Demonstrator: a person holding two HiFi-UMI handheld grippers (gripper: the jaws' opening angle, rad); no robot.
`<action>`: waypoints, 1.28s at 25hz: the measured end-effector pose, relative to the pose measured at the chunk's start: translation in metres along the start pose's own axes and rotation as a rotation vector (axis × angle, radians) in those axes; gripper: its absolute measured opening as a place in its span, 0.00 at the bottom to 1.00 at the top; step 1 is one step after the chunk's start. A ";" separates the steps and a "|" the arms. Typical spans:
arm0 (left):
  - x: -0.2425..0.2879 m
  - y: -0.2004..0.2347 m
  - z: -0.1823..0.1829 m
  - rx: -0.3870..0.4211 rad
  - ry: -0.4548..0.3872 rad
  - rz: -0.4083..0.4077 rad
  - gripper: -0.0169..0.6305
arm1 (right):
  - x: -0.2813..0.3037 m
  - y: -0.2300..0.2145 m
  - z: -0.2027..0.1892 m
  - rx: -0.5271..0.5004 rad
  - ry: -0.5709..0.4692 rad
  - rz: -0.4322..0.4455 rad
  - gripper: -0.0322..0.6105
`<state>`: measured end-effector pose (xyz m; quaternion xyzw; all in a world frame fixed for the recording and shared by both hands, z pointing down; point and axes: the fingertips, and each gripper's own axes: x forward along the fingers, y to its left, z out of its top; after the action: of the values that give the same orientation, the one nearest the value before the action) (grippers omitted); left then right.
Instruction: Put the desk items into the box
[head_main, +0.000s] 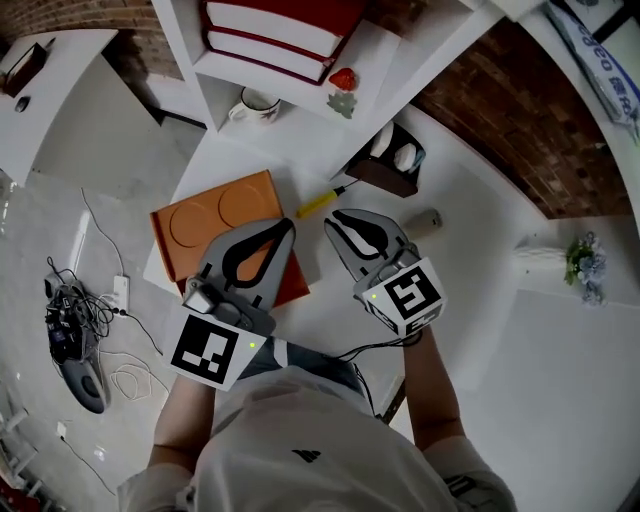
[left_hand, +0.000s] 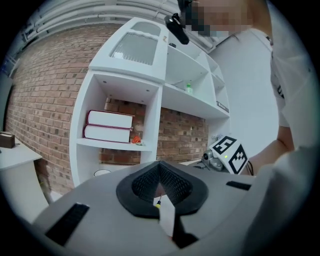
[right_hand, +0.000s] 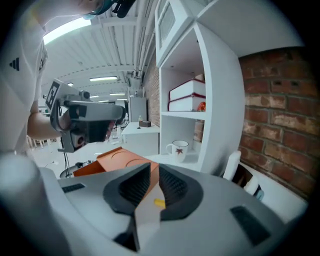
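I look steeply down from the head camera over the desk (head_main: 480, 190), each gripper camera sits close behind its own jaws, facing roughly level toward the shelf (left_hand: 150, 125), the books (right_hand: 187, 97) shared by all three views.

Ceiling strip lights (right_hand: 65, 29) are flooding the room evenly, washing the white desk (head_main: 480, 320) pale and casting only soft shadows. Fisheye lenses are bending every edge and darkening corners, while the nearest foreground is blurring in both gripper views.

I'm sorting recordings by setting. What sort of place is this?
Probably an office or lab workroom: a white desk with a shelf unit holding books and a mug, against a brick wall, another desk nearby.
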<state>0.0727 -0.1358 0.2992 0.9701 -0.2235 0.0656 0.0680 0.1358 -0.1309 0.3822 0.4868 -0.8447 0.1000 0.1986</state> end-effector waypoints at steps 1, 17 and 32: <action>0.001 0.001 -0.001 0.006 0.005 0.008 0.04 | 0.004 -0.003 -0.006 -0.022 0.021 0.018 0.15; -0.005 0.016 -0.030 0.003 0.067 0.109 0.04 | 0.059 -0.017 -0.089 -0.442 0.359 0.273 0.17; -0.017 0.036 -0.039 -0.012 0.081 0.178 0.04 | 0.094 -0.025 -0.136 -0.751 0.580 0.404 0.21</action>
<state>0.0379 -0.1542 0.3388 0.9425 -0.3063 0.1093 0.0769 0.1479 -0.1679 0.5450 0.1612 -0.8098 -0.0427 0.5626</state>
